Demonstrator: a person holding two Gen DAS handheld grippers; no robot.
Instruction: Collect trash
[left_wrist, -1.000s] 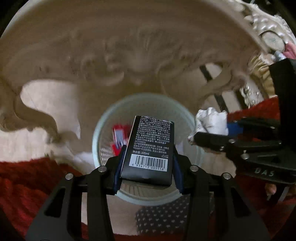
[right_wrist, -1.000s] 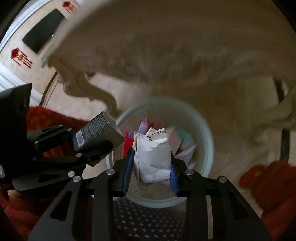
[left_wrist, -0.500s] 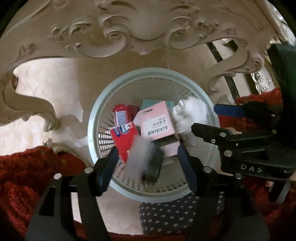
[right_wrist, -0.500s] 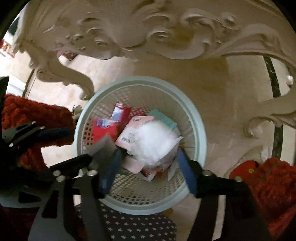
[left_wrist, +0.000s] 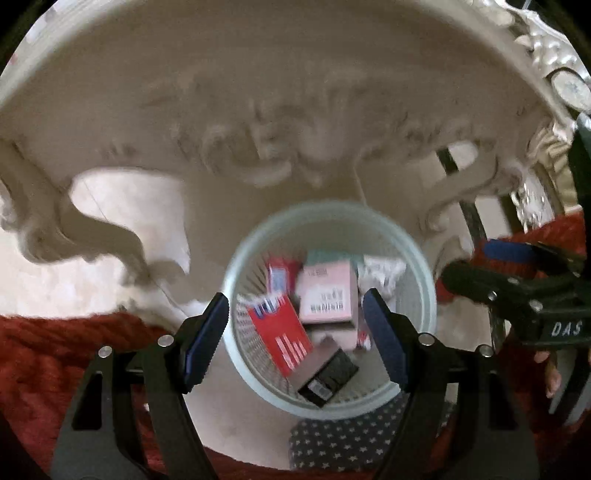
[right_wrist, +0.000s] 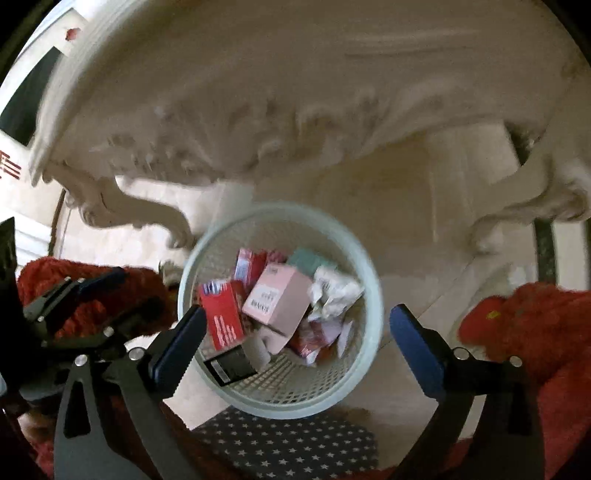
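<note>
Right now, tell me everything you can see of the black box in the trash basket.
The black box is a small rectangular carton, apparently cardboard, with a white barcode label on one end. It lies tilted inside the pale mesh basket, against the near wall, resting beside the red carton and below the pink box. No gripper touches it.

The left claw (left_wrist: 295, 332) is hanging above a pale green mesh basket (left_wrist: 421, 258) standing on the floor, its blue-padded jaws having just been opening, spread apart with nothing between them. Inside the basket a black box (left_wrist: 328, 373) is lying at the near wall, beside a red box (left_wrist: 284, 332), a pink box (left_wrist: 327, 295) and crumpled white paper (left_wrist: 384, 269). The right claw (left_wrist: 491, 266) is reaching in from the right edge, jaws apart. A carved cream table apron (left_wrist: 258, 129) is arching overhead. Red carpet (left_wrist: 48, 350) is lying on either side, and star-patterned grey fabric (left_wrist: 340, 443) is showing below the basket.
</note>
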